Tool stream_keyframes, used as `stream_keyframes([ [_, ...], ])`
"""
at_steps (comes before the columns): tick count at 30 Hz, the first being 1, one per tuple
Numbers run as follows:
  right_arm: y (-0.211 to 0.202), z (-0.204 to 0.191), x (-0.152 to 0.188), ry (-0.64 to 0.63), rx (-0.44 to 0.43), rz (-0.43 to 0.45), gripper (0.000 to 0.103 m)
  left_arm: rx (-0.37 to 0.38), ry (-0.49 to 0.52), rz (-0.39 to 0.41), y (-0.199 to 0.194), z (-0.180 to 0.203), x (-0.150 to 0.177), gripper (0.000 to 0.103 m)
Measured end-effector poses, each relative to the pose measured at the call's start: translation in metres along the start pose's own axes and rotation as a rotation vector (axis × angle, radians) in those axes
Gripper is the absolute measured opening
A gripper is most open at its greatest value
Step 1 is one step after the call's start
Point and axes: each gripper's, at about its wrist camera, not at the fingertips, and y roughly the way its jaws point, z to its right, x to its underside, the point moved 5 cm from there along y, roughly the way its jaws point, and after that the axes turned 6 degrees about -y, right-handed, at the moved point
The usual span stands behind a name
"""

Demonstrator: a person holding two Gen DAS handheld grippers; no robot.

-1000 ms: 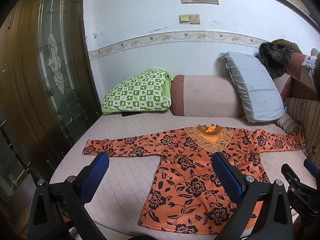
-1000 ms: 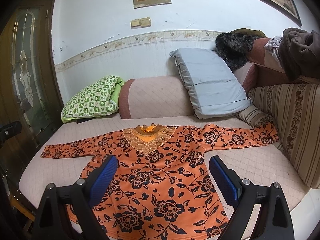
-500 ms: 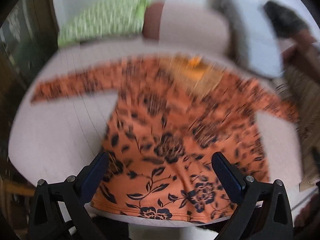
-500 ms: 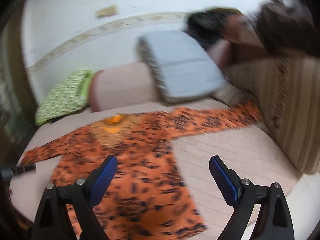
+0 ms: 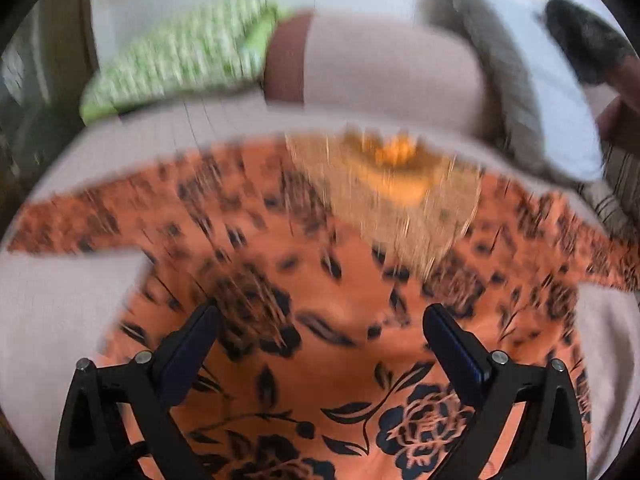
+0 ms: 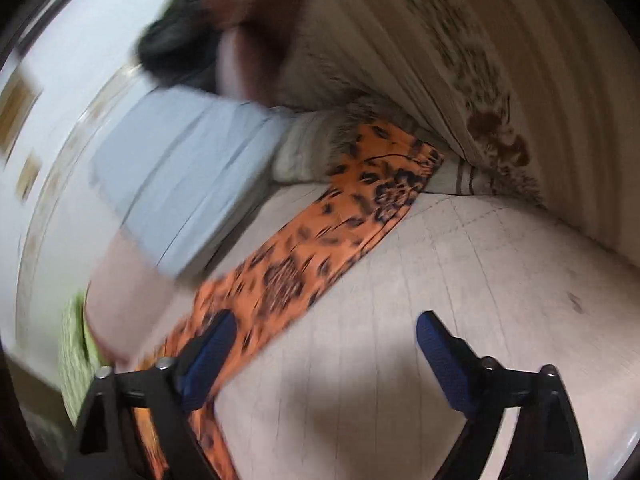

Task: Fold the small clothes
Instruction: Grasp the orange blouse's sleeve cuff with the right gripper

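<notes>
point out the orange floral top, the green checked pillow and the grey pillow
orange floral top [image 5: 344, 368], left wrist view, middle of the body
green checked pillow [image 5: 188, 52], left wrist view, its top face
grey pillow [image 6: 176, 172], right wrist view, its broad face

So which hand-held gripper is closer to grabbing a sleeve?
Probably the right hand-held gripper: its closing jaws are beside the orange top's sleeve. The left hand-held gripper hangs over the body.

right tool [image 6: 322, 344] closing, nearer sleeve [image 6: 320, 248]
</notes>
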Motion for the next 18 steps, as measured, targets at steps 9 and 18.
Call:
stream_keyframes([
  [9, 0.096, 0.066, -0.053, 0.296, 0.105, 0.057, 0.069, -0.065, -0.004, -0.089, 0.050, -0.009, -0.007, 0.096],
  [18, 0.134, 0.075, -0.088, 0.268, 0.182, 0.066, 0.014, -0.091, 0.041, -0.048, 0.054, -0.009, 0.002, 0.103],
])
